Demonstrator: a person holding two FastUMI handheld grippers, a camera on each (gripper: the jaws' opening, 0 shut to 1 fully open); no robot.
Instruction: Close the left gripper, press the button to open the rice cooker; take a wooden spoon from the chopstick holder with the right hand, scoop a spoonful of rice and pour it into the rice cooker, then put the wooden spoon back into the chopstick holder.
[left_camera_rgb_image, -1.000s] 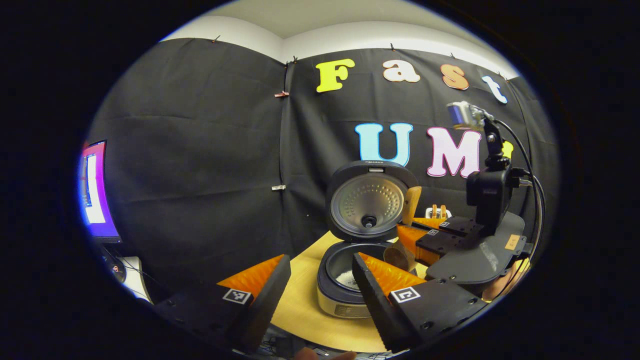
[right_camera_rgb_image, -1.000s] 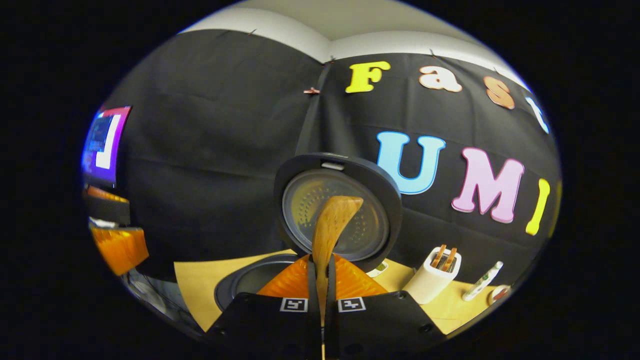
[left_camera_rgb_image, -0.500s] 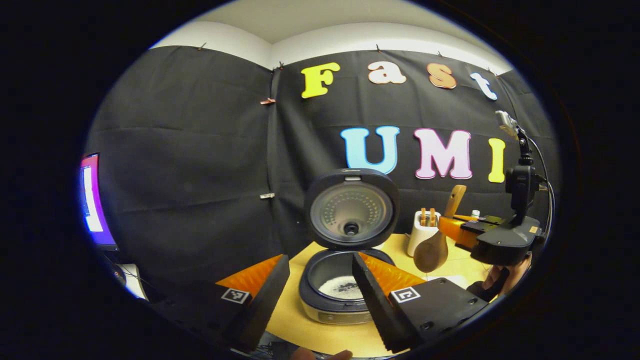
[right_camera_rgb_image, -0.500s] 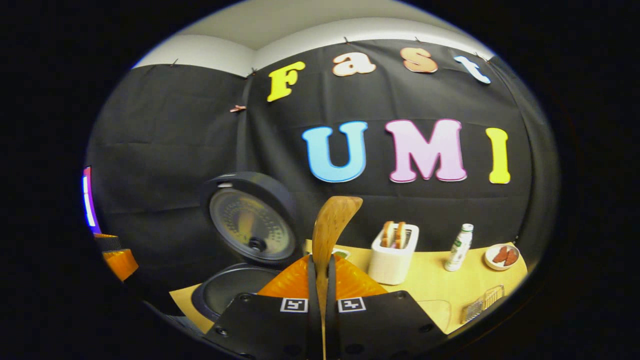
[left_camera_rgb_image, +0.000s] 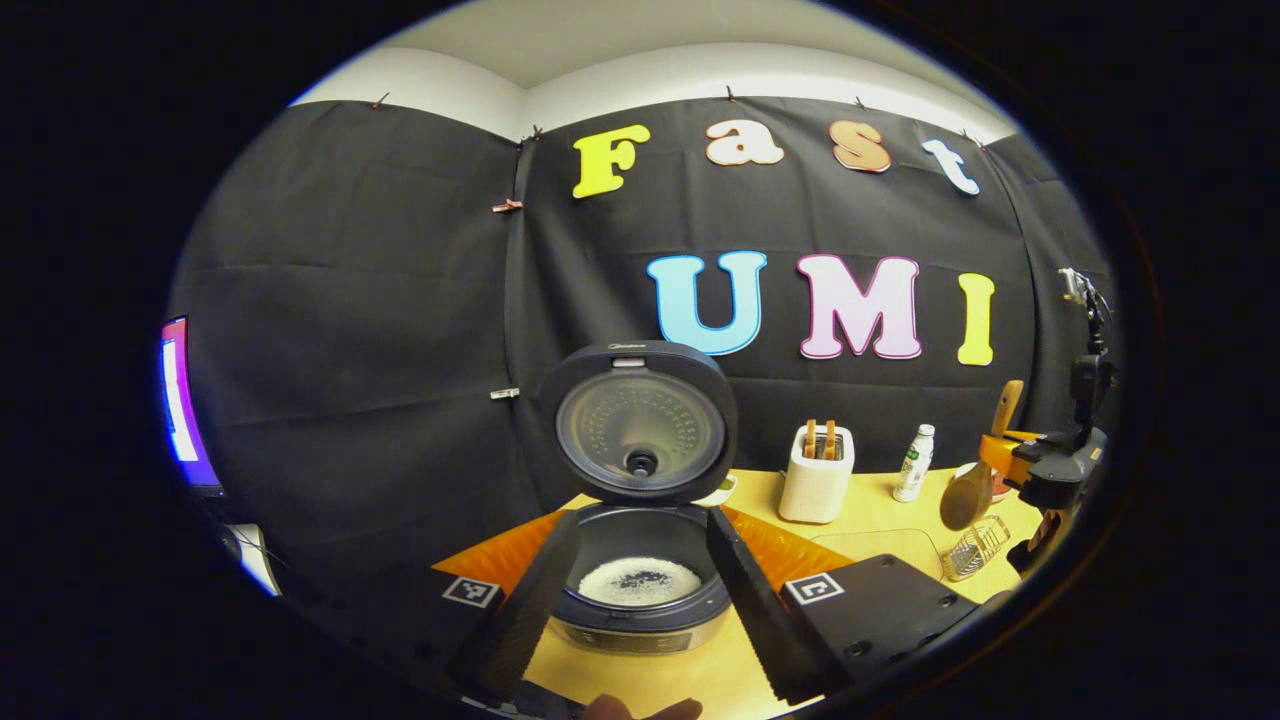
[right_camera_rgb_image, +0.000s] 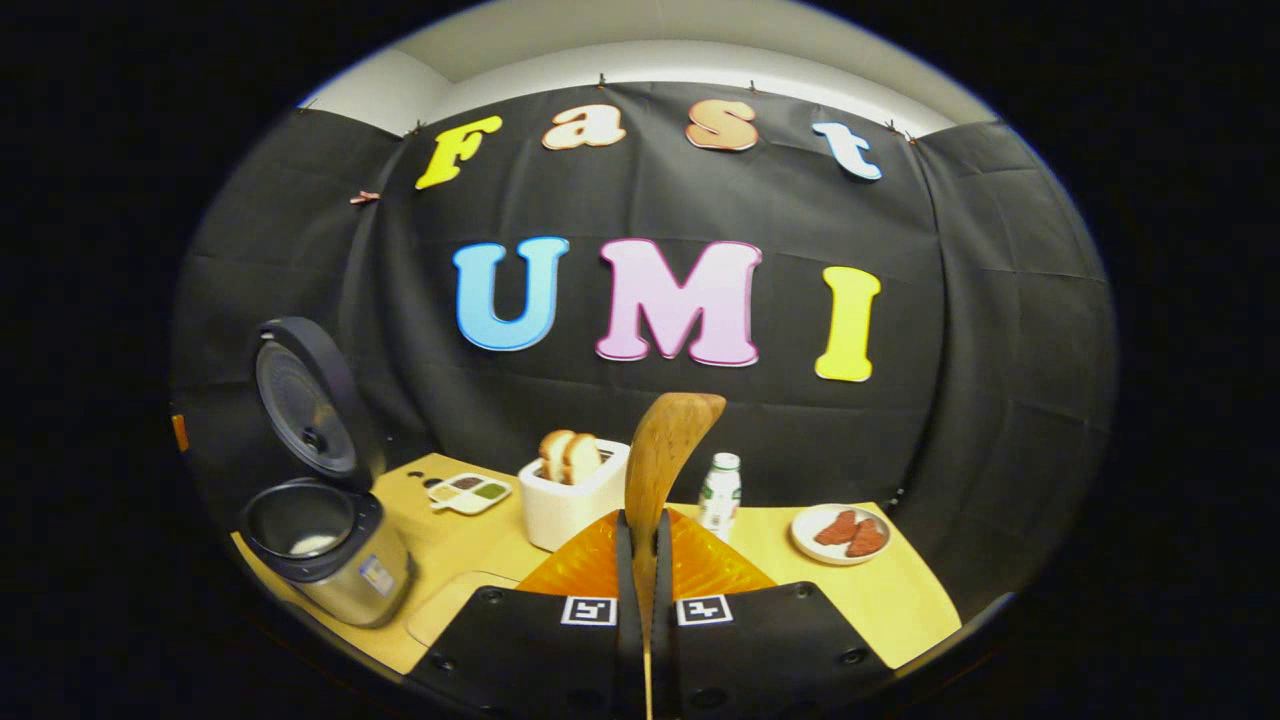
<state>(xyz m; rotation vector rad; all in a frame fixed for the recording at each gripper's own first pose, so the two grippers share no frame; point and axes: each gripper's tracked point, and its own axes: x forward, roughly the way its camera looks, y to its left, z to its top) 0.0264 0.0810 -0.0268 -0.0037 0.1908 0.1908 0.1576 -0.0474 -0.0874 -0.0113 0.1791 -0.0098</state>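
Wooden spoon (right_camera_rgb_image: 655, 470) in right gripper (right_camera_rgb_image: 643, 560) jaws, now farther from rice cooker (right_camera_rgb_image: 325, 545); left gripper (left_camera_rgb_image: 640, 600) jaws apart.

The left gripper view looks from the table's near edge, close over the open rice cooker (left_camera_rgb_image: 640, 560), facing the booth's back wall, with the toaster (left_camera_rgb_image: 817, 472) and bottle (left_camera_rgb_image: 913, 463) farther right. The right gripper view sits higher and further right, facing the same wall, the rice cooker (right_camera_rgb_image: 320, 540) off at its left edge. Both share the cooker, toaster (right_camera_rgb_image: 570, 492), bottle (right_camera_rgb_image: 720, 495) and wooden table (right_camera_rgb_image: 900, 600).
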